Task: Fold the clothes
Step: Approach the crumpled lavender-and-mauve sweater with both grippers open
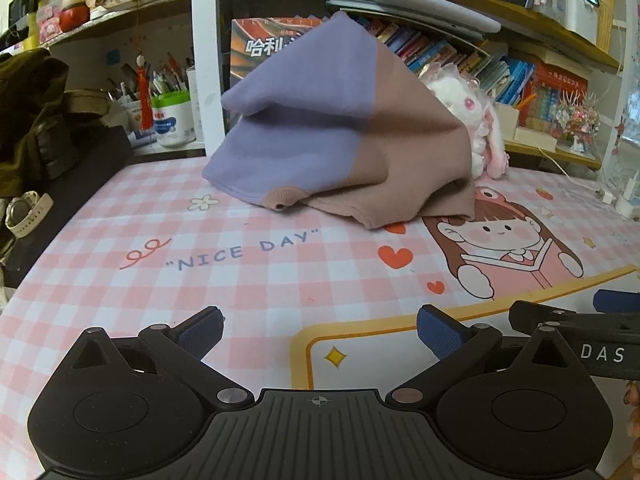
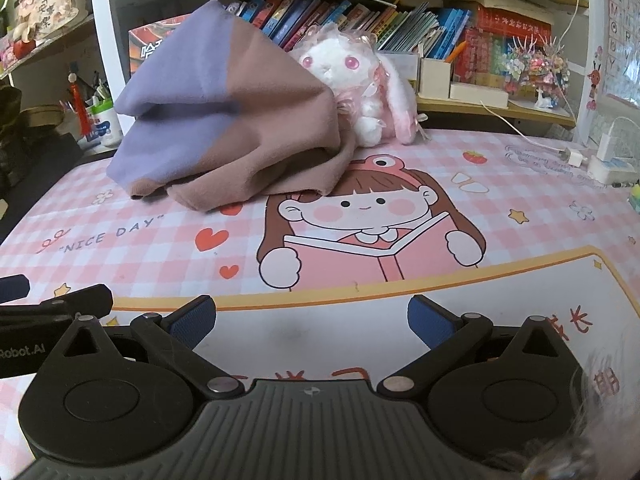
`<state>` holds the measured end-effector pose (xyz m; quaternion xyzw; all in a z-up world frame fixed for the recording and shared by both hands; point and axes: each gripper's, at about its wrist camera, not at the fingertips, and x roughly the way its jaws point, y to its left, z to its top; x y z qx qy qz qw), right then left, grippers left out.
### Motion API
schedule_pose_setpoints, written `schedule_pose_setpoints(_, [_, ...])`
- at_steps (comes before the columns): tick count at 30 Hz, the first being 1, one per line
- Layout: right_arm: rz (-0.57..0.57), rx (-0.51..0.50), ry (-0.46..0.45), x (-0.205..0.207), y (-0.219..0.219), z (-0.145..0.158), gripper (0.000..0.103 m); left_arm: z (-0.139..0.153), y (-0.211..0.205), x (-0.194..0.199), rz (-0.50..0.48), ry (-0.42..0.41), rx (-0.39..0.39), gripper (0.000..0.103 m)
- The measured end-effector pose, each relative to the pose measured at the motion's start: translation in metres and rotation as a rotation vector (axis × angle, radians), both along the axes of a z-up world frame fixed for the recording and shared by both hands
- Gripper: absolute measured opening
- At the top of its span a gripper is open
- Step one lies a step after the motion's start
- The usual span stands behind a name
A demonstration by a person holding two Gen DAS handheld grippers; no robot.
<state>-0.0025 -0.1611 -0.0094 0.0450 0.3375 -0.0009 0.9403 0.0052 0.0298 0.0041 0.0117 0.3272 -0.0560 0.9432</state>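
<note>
**A:** Where is the garment (image 1: 320, 128)?

**B:** In the left wrist view it sits at centre frame, on the far part of the counter (image 1: 120, 216), which is covered by a pink checked mat reading "NICE DAY". It is a purple and dusty-pink piece, heaped into a tent shape. Its peak points up and leans back toward the bookshelf (image 1: 460, 52). At the base, its long axis runs left to right across the frame, purple half on the left, pink half on the right. A pink cuff or opening pokes out at the lower front edge.

**A:** And the grippers?

**B:** The left hand-held gripper (image 1: 320, 332) fills the bottom of its frame, blue pads spread wide, holding nothing, well apart from the cloth. The right hand-held gripper (image 2: 312, 320) is likewise spread wide and empty.

**A:** Do the views differ?

**B:** The right wrist view shows a white plush rabbit (image 2: 360, 88) fully, touching the garment's right side, plus a charger (image 2: 608, 152) at right. The left view half hides the rabbit, yet shows a wristwatch (image 1: 28, 212) at the left edge
</note>
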Motion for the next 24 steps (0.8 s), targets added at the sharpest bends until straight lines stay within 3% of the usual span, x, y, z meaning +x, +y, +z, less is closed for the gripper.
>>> schedule_pose_setpoints(13, [-0.018, -0.034, 0.005, 0.003, -0.002, -0.004, 0.103, -0.003, -0.009, 0.004, -0.046, -0.002, -0.038, 0.103])
schedule_pose_setpoints(24, [0.024, 0.008, 0.074, 0.020, -0.027, -0.010, 0.101, -0.004, -0.035, 0.007, 0.038, 0.036, 0.012, 0.103])
